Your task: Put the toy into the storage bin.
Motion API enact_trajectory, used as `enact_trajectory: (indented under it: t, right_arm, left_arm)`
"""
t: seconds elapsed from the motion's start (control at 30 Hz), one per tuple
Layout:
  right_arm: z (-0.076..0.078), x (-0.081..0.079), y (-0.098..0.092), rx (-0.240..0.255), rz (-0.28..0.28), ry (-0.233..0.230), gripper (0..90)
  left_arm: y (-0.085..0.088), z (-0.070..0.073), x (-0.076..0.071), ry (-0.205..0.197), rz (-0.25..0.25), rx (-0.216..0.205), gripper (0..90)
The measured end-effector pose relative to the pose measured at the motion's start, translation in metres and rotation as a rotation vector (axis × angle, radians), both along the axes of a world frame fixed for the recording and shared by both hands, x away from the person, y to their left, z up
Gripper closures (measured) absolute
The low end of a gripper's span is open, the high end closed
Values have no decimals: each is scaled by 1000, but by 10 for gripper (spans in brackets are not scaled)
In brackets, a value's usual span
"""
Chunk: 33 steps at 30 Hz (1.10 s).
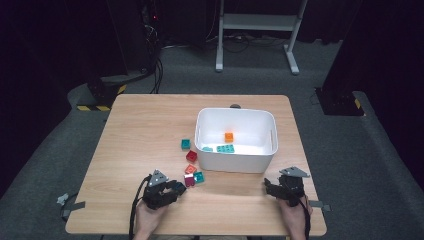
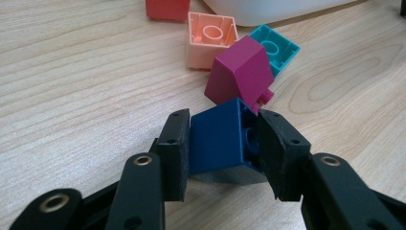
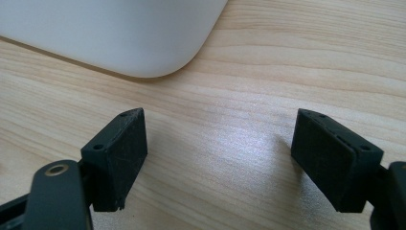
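The left hand-held gripper [image 2: 222, 148] pinches 1 smooth blue plastic block [image 2: 218, 139] low over the wooden worktop [image 2: 72, 86], with its far edge touching a tilted purple block [image 2: 237, 76]. The right hand-held gripper [image 3: 218, 158] rests wide apart with nothing between its pads. Farther off stands 1 white tub [image 1: 235, 160] with rounded corners, holding 1 orange block [image 1: 229, 137]; its other pieces are hard to make out.

Magenta block [image 2: 239, 74] against blue block [image 2: 222, 141]

Black left claw [image 2: 222, 143], brass-ringed screw holes; right claw [image 3: 218, 160] matching; grey three-cornered top plates, black cables.
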State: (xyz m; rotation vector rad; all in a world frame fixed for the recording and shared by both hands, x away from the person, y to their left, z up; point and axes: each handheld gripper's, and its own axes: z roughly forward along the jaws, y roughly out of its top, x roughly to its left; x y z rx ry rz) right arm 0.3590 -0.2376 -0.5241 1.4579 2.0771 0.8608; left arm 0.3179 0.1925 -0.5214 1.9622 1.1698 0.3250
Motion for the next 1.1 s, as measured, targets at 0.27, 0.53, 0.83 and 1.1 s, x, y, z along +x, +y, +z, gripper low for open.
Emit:
enact_trajectory:
  t: [0.27, 0.53, 0.83, 1.1]
  right_arm:
    - [0, 0, 0, 0, 0, 0, 201]
    - [0, 0, 0, 0, 0, 0, 201]
    - [0, 0, 0, 0, 0, 0, 201]
    - [0, 0, 0, 1, 0, -2, 201]
  left_arm:
    - [0, 0, 1, -3, 0, -2, 570]
    - [2, 2, 2, -5, 0, 0, 570]
    - [5, 7, 4, -9, -3, -5, 570]
    - [8, 17, 7, -15, -7, -15, 571]
